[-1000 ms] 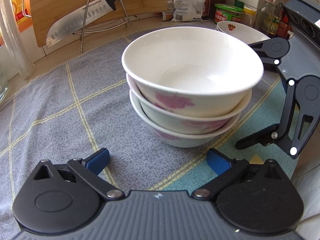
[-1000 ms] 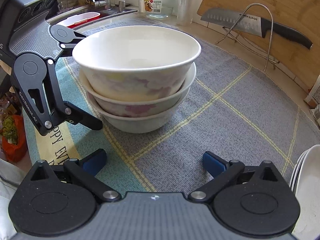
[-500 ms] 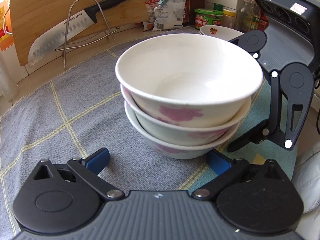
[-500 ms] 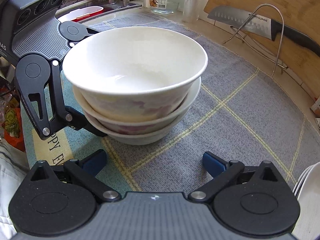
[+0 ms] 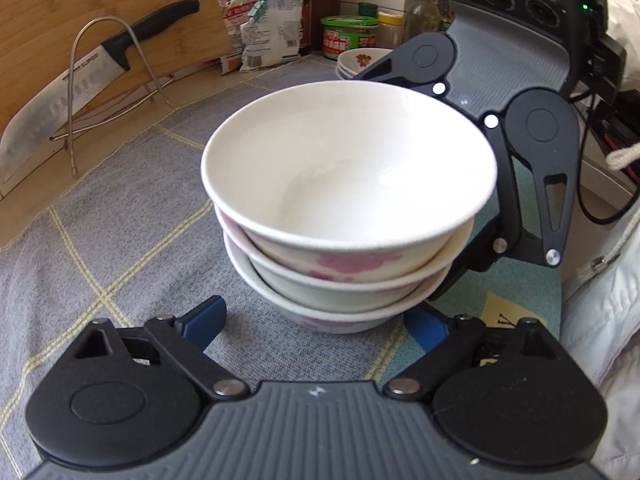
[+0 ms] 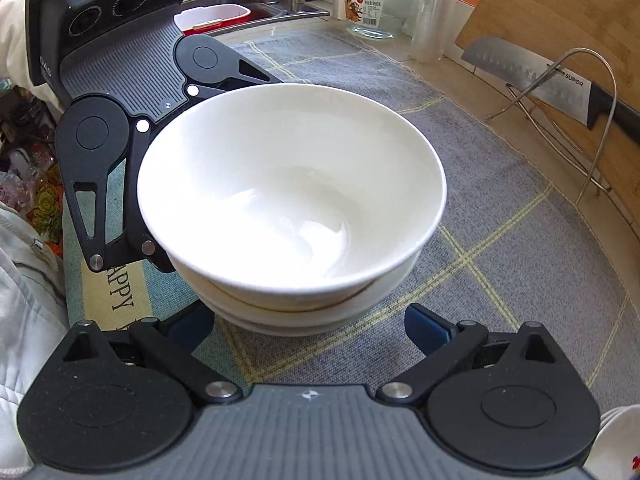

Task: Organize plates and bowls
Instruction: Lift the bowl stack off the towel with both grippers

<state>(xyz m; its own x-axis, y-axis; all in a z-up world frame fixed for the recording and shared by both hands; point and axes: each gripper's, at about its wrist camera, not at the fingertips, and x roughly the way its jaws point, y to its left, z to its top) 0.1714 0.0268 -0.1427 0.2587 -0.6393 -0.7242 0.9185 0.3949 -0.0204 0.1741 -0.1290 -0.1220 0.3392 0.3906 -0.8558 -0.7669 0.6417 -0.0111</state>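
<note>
- Three white bowls with pink flowers are nested into one stack of bowls [image 5: 344, 216], standing on the grey checked cloth [image 5: 120, 248] that covers the table. That part of the tidying looks done.
- The left claw [image 5: 320, 320] sits low at the foot of the stack, one blue pad [image 5: 204, 318] clear on the near side, the other tucked by the bottom bowl's edge. Its jaws have just been closing in, yet they look apart from the china, with the stack between them and nothing gripped.
- The right claw [image 6: 308, 326] comes in from the opposite side, spread wide around the base of the stack. I cannot see its pads pressing on anything, so it appears empty.
- My guess is that both claws are about to take the stack from two sides and carry it off.
- Still to sort: a small pile of flowered dishes [image 5: 360, 60] at the far side of the cloth, and a white plate edge [image 6: 616, 440] near the right claw.
- A knife [image 5: 80, 88] leans on a wire rack [image 5: 104, 80] beside the cloth, out of the way.
</note>
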